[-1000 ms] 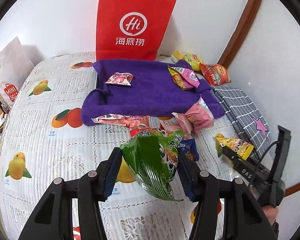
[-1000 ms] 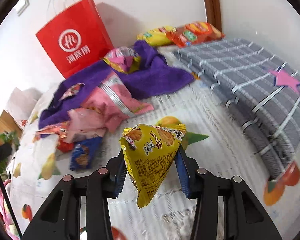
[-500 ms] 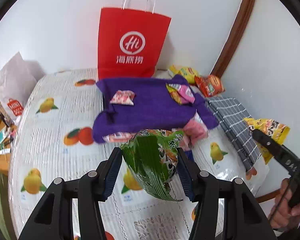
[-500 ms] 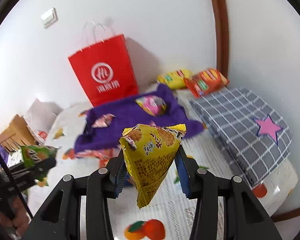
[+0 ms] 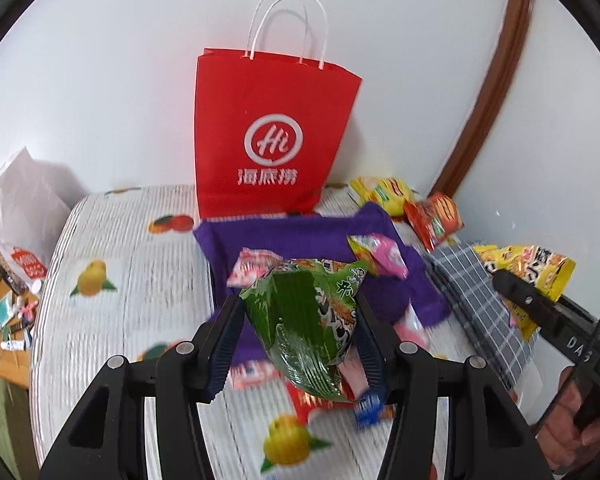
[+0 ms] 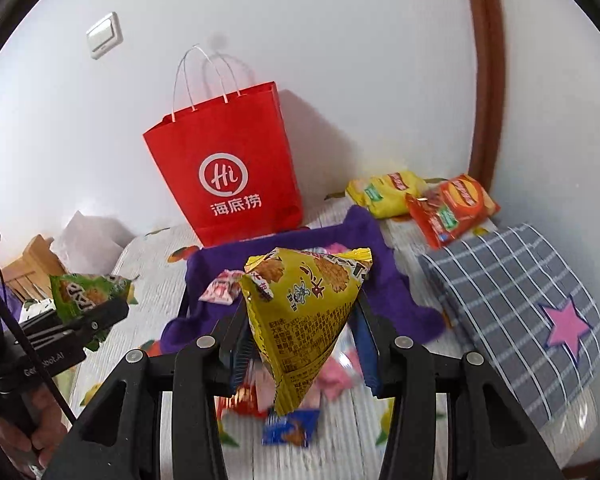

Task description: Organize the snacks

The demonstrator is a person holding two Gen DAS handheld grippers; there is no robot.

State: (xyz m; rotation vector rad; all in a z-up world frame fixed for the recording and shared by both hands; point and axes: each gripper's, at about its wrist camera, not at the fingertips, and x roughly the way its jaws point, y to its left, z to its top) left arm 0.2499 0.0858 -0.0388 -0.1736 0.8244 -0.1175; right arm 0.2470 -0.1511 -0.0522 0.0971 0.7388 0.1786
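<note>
Hidden or unclear: the snacks lying below the held packets are blurred and partly covered by them; a small blue packet [image 6: 290,432] and pink wrappers [image 6: 332,380] can be told only by colour. Print on the packets is too soft to read.

Surroundings: red paper bag [image 5: 268,140] upright against the wall at the far edge of the fruit-print cloth [image 5: 112,264]. Purple towel [image 5: 300,240] just in front of it, carrying a pink-and-white sachet [image 5: 252,266] and a pink-yellow packet [image 5: 376,254]. Yellow bag [image 6: 384,192] and orange bag [image 6: 452,208] beside the wall corner. Grey checked cushion [image 6: 508,304] with pink star, right.

Tongs: left gripper [image 5: 300,340], jaws partly apart, clamped on a green snack packet [image 5: 308,320], held above the cloth. Right gripper [image 6: 300,348], jaws pressed against a yellow snack packet [image 6: 304,312], likewise held aloft.
</note>
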